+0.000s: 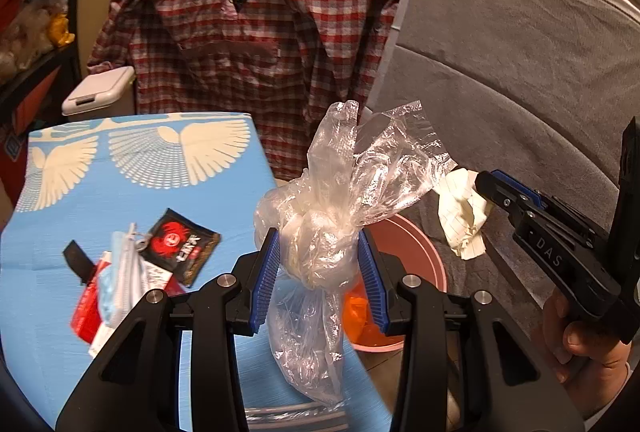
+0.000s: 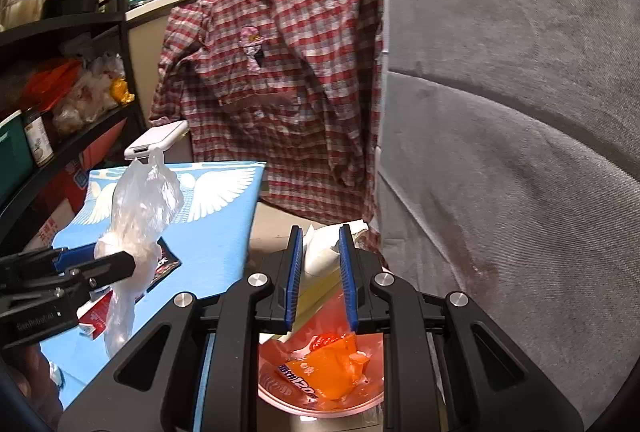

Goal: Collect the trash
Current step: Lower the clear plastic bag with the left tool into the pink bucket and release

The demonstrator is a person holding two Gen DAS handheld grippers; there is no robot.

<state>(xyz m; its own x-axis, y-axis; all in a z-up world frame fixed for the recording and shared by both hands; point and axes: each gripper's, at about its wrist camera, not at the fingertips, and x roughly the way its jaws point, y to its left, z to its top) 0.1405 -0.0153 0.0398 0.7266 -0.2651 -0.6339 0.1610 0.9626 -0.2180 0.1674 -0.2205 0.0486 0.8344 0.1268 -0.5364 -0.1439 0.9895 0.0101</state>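
My left gripper [image 1: 318, 260] is shut on a knotted clear plastic bag [image 1: 336, 203] and holds it above the blue table's right edge; it also shows in the right wrist view [image 2: 136, 207]. My right gripper [image 2: 320, 272] is shut on a crumpled white paper [image 2: 320, 252], seen from the left wrist view [image 1: 464, 220], and holds it above a pink bin [image 2: 372, 348]. The bin [image 1: 420, 248] holds an orange wrapper [image 2: 324, 368]. On the table lie a black packet with a red crab [image 1: 180, 244] and a red-and-white box with wrappers [image 1: 112, 296].
The blue table cover with white wings [image 1: 140, 159] is at left. A red plaid shirt [image 1: 256, 31] hangs behind. A grey sofa [image 1: 520, 71] fills the right. A white lidded bin [image 1: 100, 91] and a black shelf with goods [image 2: 60, 91] stand at far left.
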